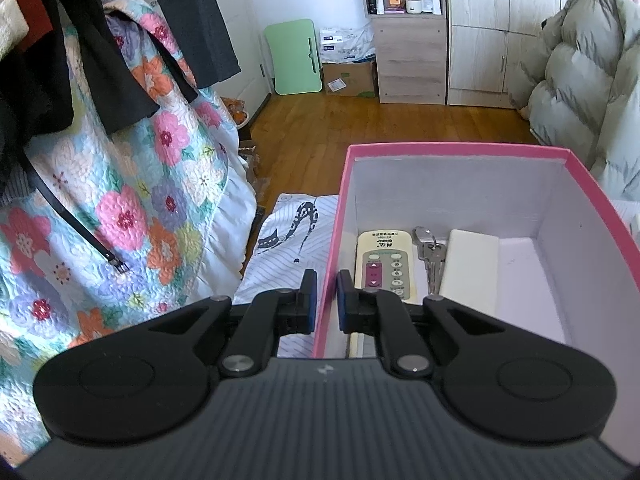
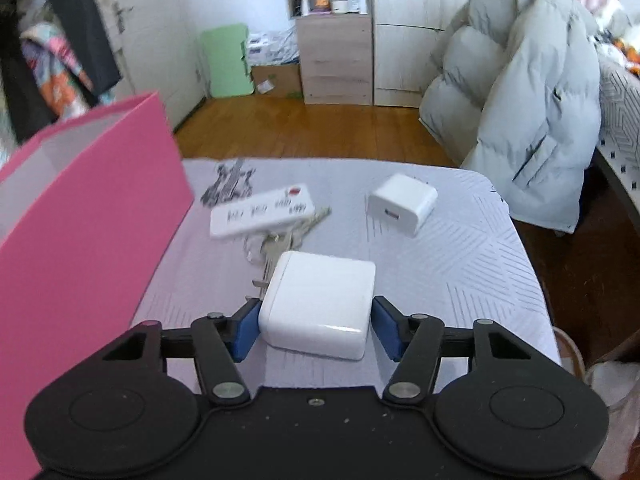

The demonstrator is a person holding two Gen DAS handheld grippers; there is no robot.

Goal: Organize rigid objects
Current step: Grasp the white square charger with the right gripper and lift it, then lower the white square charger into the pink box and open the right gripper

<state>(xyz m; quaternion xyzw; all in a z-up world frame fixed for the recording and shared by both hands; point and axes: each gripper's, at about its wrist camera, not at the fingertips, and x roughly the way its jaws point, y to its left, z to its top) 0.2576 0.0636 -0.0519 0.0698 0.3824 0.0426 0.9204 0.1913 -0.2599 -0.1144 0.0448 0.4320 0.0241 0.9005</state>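
A pink box point(image 1: 440, 148) with white inner walls stands on the patterned cloth. My left gripper point(image 1: 325, 300) is shut on its left wall, one pad outside and one inside. In the box lie a beige remote point(image 1: 386, 264), a bunch of keys point(image 1: 430, 256) and a white block point(image 1: 472, 268). My right gripper point(image 2: 316, 320) is shut on a large white charger point(image 2: 320, 300), its prongs pointing left, low over the cloth. Beyond it lie a white remote point(image 2: 260, 210), more keys point(image 2: 288, 236) and a small white charger point(image 2: 402, 202). The pink box point(image 2: 80, 220) rises at the left.
The table's pale cloth point(image 2: 460, 280) ends in a rounded corner at the right. A puffy grey coat point(image 2: 520, 100) hangs beyond it. A floral quilt point(image 1: 140, 180) and dark clothes hang left of the box. A wood floor point(image 1: 380, 120) and a shelf cabinet point(image 1: 408, 40) lie behind.
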